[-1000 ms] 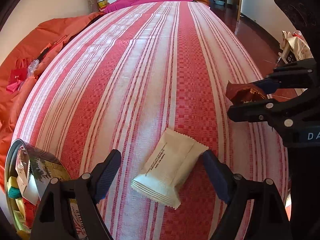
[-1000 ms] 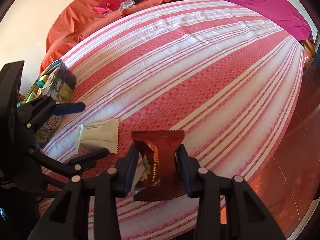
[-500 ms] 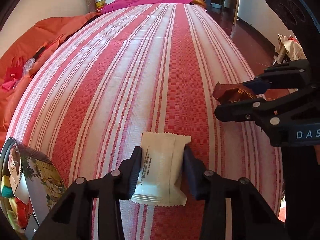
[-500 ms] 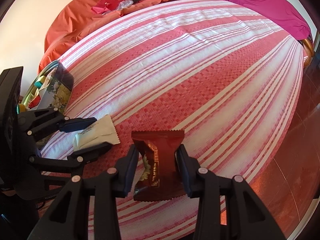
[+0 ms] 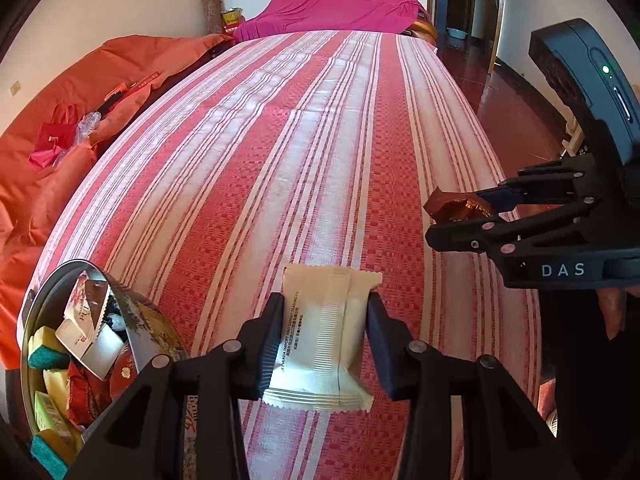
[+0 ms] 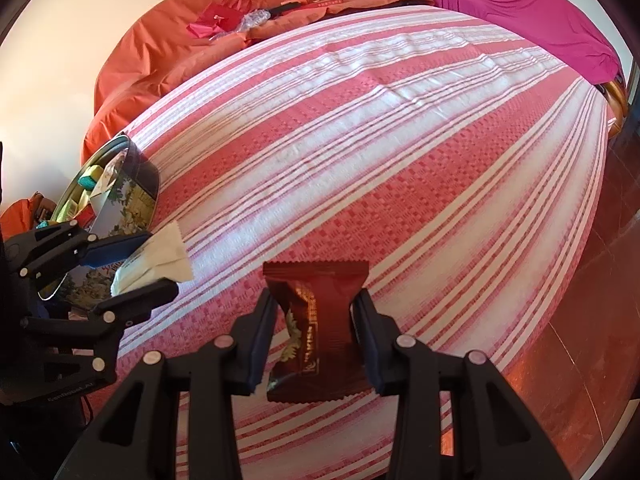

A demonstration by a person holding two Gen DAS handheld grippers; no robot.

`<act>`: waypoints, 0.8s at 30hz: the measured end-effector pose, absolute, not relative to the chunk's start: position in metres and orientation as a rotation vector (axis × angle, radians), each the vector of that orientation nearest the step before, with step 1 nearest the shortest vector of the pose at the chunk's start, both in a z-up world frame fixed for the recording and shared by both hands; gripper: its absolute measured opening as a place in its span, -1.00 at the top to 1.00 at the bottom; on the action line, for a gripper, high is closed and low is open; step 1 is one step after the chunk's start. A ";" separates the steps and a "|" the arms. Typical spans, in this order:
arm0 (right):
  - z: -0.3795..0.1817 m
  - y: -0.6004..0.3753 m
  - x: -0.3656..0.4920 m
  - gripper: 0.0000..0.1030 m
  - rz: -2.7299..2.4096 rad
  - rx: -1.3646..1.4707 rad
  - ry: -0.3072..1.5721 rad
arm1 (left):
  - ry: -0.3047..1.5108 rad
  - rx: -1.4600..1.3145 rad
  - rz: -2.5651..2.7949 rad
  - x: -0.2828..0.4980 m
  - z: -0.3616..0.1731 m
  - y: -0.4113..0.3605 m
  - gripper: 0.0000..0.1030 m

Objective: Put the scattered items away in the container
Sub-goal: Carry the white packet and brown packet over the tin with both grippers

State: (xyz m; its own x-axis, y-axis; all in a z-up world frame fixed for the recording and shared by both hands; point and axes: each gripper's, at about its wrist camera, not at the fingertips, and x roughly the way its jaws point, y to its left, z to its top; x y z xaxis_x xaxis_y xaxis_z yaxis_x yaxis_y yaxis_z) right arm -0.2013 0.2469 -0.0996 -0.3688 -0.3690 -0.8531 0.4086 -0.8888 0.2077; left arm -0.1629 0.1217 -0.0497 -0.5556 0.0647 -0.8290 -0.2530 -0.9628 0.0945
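Observation:
My left gripper [image 5: 324, 340] is shut on a cream snack packet [image 5: 324, 340] and holds it above the red striped cloth; it also shows in the right wrist view [image 6: 154, 262]. My right gripper [image 6: 316, 332] is shut on a dark red snack packet [image 6: 318, 320], seen from the side in the left wrist view [image 5: 456, 206]. The round tin [image 5: 140, 320] holds several packets and stands at the lower left, just left of my left gripper; it also shows in the right wrist view [image 6: 128, 196].
The red and white striped cloth [image 5: 320, 152] covers the long table. An orange cover [image 5: 48, 184] with red bags [image 5: 56, 136] lies to the left. A magenta cover [image 5: 336, 4] is at the far end. Dark red floor [image 5: 508, 100] lies right.
My left gripper closed on the cream packet and lifted it off the cloth. It now sits closer to the tin. My right gripper kept holding the dark red packet.

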 end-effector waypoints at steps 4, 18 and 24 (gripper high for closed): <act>-0.094 0.241 -0.199 0.23 -2.272 1.389 0.069 | 0.275 -1.369 2.634 -0.155 -0.043 0.113 0.16; -0.073 0.201 -0.193 0.23 -2.245 1.314 0.147 | 0.207 -1.347 2.757 -0.138 -0.022 0.073 0.16; -0.067 0.186 -0.190 0.23 -2.236 1.292 0.176 | 0.160 -1.352 2.802 -0.134 -0.015 0.058 0.16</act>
